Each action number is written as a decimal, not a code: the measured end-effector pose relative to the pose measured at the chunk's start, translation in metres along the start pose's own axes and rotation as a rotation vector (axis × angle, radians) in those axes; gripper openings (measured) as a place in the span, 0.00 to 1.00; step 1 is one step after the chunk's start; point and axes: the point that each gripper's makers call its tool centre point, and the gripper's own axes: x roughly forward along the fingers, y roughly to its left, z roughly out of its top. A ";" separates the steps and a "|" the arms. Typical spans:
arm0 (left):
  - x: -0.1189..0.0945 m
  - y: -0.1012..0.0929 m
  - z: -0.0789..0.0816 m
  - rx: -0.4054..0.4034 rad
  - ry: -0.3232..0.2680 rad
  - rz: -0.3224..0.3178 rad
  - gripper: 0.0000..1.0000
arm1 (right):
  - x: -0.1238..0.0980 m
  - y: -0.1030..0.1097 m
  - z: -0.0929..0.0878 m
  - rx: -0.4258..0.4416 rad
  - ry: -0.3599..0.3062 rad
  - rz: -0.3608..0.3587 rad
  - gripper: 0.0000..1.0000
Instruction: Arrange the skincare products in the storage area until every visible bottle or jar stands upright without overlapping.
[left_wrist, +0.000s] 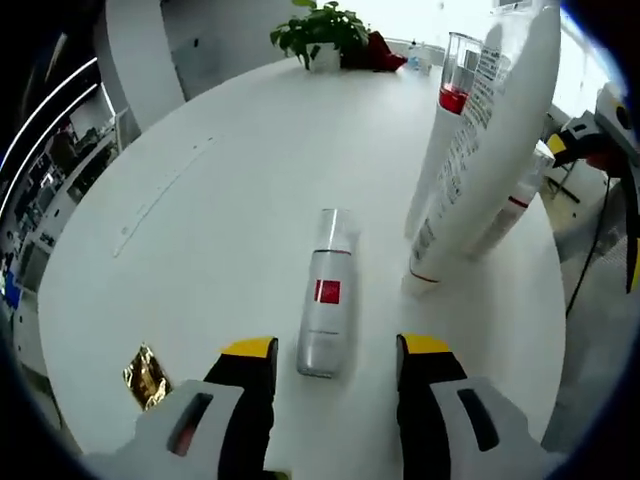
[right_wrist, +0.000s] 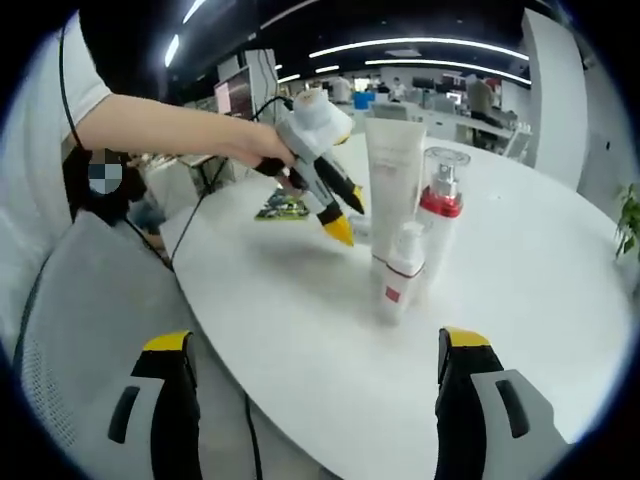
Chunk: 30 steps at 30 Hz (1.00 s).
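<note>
A silver bottle with a red label (left_wrist: 325, 295) lies on its side on the round white table (left_wrist: 220, 200). My left gripper (left_wrist: 337, 350) is open, and the bottle's near end sits between the jaws. A tall white tube (left_wrist: 490, 130) stands upright to the right, with a clear-capped pump bottle (left_wrist: 457, 80) and a small white bottle (left_wrist: 515, 205) behind it. From the right gripper view, the tube (right_wrist: 393, 180), the red-collared pump bottle (right_wrist: 440, 210) and the small bottle (right_wrist: 400, 270) stand together. A hand holds the left gripper (right_wrist: 345, 218) low beside them. My right gripper (right_wrist: 315, 345) is open with nothing between its jaws, short of the table edge.
A gold foil packet (left_wrist: 145, 375) lies near the table's edge left of my left jaw, and the packet (right_wrist: 285, 208) also lies beyond the left gripper. A potted plant (left_wrist: 320, 35) stands at the far rim. A grey chair (right_wrist: 80, 330) is beside the table.
</note>
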 end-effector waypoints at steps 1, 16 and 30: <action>0.001 0.001 0.001 0.001 0.003 -0.001 0.47 | 0.000 0.000 0.000 0.001 0.000 -0.001 0.99; 0.016 0.004 0.002 0.027 0.024 0.025 0.25 | 0.000 -0.001 -0.002 0.008 0.009 -0.004 0.98; 0.009 0.007 0.001 -0.032 0.003 0.065 0.25 | 0.000 -0.002 0.001 0.009 -0.003 -0.004 0.97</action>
